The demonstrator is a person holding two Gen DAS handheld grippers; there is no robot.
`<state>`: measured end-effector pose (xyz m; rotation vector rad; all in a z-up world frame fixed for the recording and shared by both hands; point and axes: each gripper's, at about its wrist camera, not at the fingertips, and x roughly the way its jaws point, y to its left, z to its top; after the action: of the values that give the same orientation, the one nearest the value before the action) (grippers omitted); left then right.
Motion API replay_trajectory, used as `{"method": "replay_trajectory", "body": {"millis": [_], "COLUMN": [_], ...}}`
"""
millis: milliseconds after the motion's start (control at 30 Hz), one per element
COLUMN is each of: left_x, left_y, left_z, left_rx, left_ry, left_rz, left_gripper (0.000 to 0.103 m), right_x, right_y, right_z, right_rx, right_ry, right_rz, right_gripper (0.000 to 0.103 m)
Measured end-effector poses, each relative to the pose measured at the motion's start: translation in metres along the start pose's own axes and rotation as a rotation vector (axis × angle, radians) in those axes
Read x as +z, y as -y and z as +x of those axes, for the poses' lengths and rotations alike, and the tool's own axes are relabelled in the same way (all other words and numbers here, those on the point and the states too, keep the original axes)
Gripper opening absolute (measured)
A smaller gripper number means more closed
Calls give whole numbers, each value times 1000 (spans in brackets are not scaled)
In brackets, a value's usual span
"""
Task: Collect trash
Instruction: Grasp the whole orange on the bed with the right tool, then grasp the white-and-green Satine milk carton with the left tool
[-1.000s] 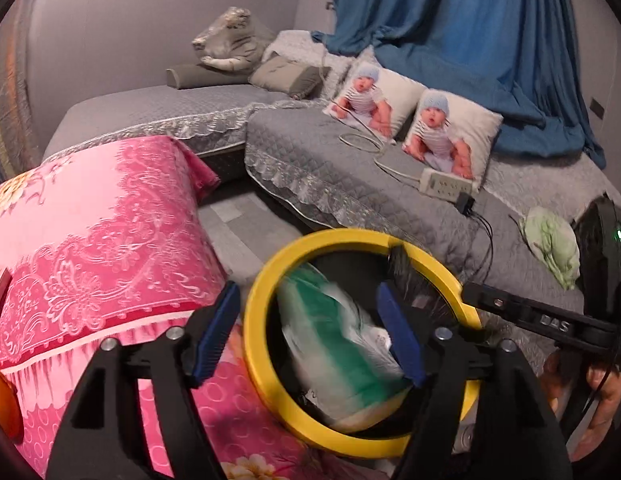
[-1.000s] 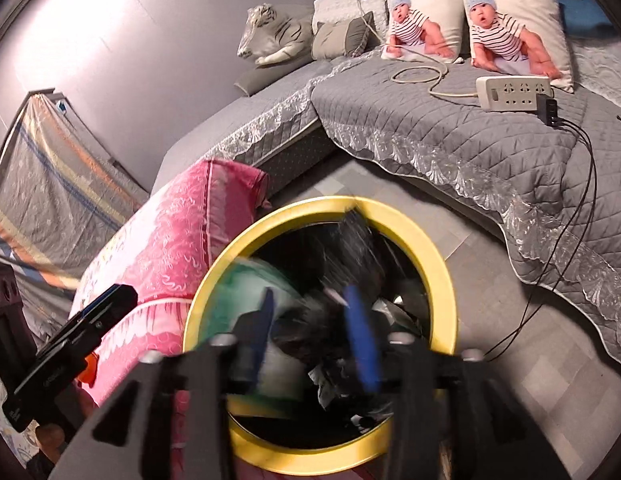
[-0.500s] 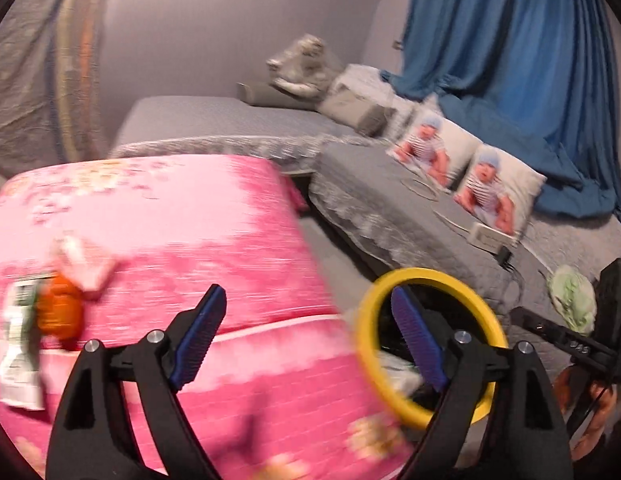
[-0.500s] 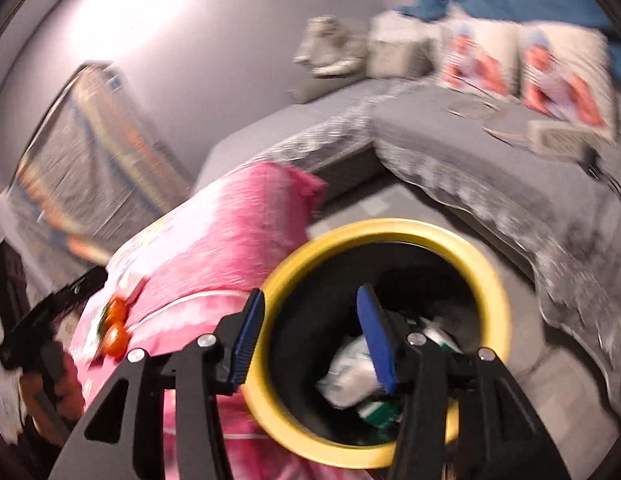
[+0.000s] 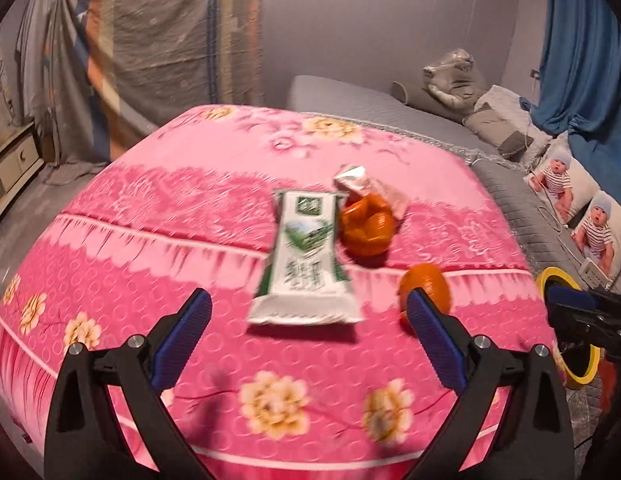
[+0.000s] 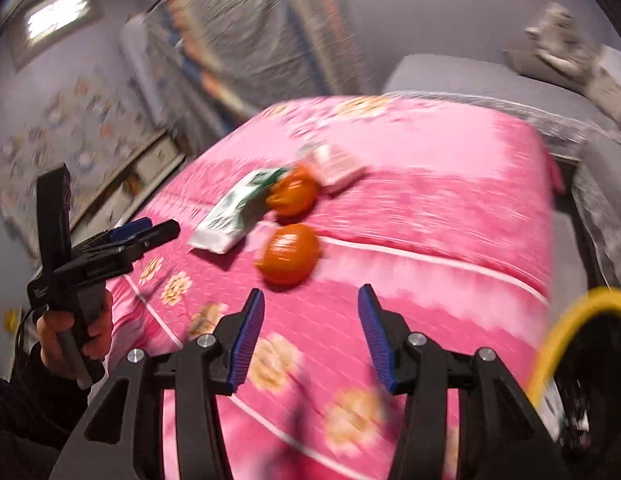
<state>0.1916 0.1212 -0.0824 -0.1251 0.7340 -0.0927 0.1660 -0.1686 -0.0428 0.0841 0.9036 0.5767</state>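
While both jaws stand empty | left gripper (image 5: pixel 308 338) spread wide, milk pouch (image 5: pixel 306 258) dead ahead, lengthwise | right gripper (image 6: pixel 310 334) half-open, nearer the orange (image 6: pixel 288 253).

Home living room, grey sofa (image 5: pixel 350 96), cushions (image 5: pixel 558 176), blue curtain (image 5: pixel 582 52)

Yellow-rimmed bin (image 6: pixel 566 328) blurred, edge-cropped
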Motion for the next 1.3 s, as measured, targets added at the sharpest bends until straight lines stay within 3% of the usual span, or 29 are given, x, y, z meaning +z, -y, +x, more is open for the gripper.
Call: {"method": "replay_trajectory", "body": {"millis": [300,467,667,867,1300], "left_x": [-9,-11,-12,-9,22], "left_y": [-24,-32,-33,-22,1], "left_z": [2,10,18,23,62], "left_rx": [-1,-8,-14,-4,-7], "left_ry": [-28,-60,-91,-108,-183], "left_rz": [20,19,18,39,80], "left_gripper": [93,93,93,93,93], "right_x": [36,40,43,40,29], "right_y": [-29,-27,-27,-22,-11], "right_z": [89,114,127,122,49], "right_rx": [-79,-157,-166,-150,1], "right_ry": [-154,-178,-196,-177,-44], "right_rz": [-42,-36,-29,-8,80], "right_gripper": [46,48,51,41,40]}}
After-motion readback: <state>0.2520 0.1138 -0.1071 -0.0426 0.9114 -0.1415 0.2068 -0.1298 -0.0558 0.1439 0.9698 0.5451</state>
